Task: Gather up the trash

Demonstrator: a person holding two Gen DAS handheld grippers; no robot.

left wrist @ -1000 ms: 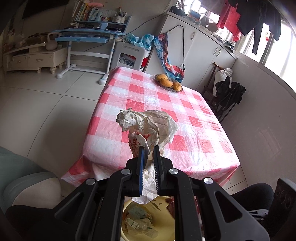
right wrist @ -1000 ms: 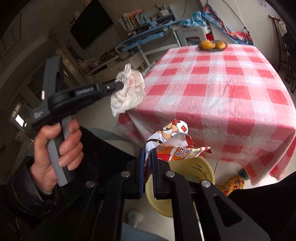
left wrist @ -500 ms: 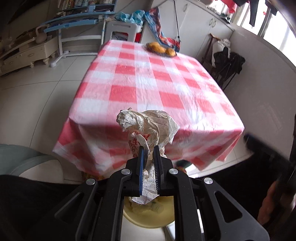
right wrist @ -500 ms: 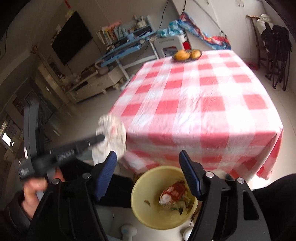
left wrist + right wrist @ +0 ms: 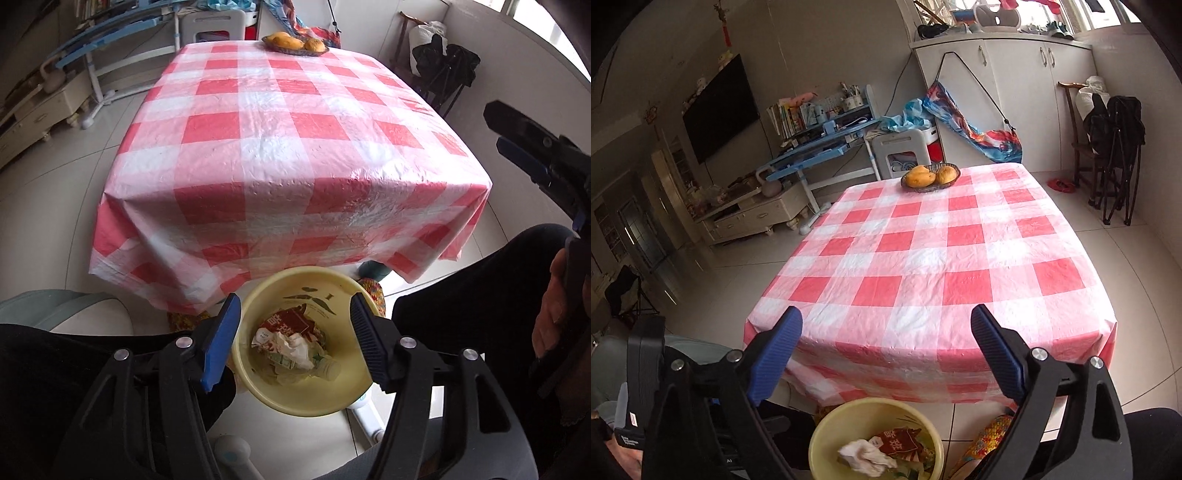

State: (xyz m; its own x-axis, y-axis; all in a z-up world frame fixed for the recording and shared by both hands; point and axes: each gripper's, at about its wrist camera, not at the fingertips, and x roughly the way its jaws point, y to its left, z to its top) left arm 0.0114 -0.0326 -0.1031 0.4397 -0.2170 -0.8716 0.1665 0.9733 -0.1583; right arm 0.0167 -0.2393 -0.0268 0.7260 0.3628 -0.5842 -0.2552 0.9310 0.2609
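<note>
A yellow bin stands on the floor at the near edge of the table, between the person's legs. In it lie a crumpled white paper, a red snack wrapper and a small bottle. My left gripper hangs just above the bin, its jaws opening with nothing between them. My right gripper points over the bin toward the table; its jaws are opening wide and hold nothing. The paper and wrapper also show in the right wrist view.
The table wears a red-and-white checked cloth, with a basket of fruit at its far end. A chair draped in black clothes stands at the right, a blue desk at the back left. Black-trousered legs flank the bin.
My left gripper let go of the crumpled paper, which now lies in the bin. My right gripper opened and dropped the snack wrapper into the bin, then tilted up toward the table.
</note>
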